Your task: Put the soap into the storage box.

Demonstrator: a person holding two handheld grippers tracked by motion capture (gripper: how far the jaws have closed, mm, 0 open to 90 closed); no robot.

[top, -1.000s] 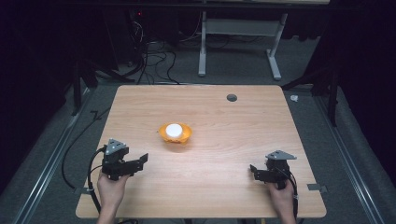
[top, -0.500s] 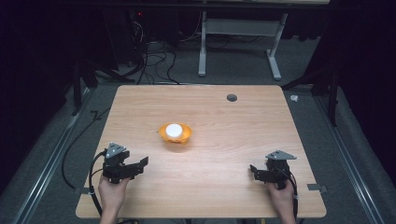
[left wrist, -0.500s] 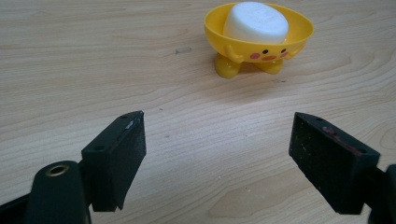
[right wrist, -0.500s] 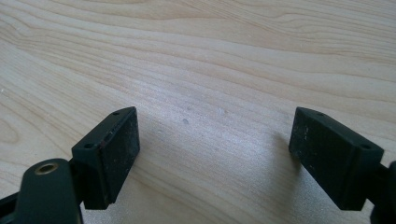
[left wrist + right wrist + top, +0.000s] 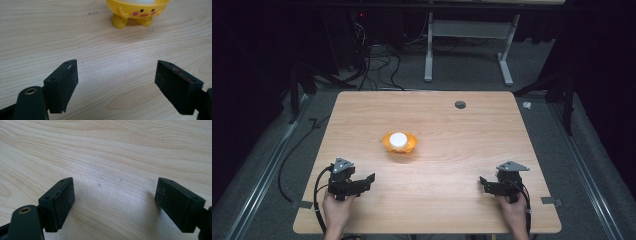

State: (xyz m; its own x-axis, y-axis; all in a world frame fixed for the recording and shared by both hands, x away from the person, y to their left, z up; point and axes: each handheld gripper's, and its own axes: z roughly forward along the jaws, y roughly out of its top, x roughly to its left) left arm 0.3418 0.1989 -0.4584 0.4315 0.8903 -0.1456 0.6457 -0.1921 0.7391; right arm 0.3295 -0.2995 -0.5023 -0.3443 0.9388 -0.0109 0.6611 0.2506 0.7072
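High view: yellow chick-shaped cup sits mid-desk, ahead and right of the left gripper, which is nearer than the right gripper. Both grippers' jaws are spread wide, empty, near the desk's front edge.

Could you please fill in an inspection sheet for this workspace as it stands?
Surface: light wooden table, small dark round hole near far edge.
Job's things: yellow chick-shaped plastic cup holding a white egg, upright, mid-table.
Clutter: nothing seen.
Grippers: left gripper and right gripper both open, near front edge, apart from the cup.
Cables: black cable trails from left gripper.
Surroundings: grey carpet, white desk frame behind.
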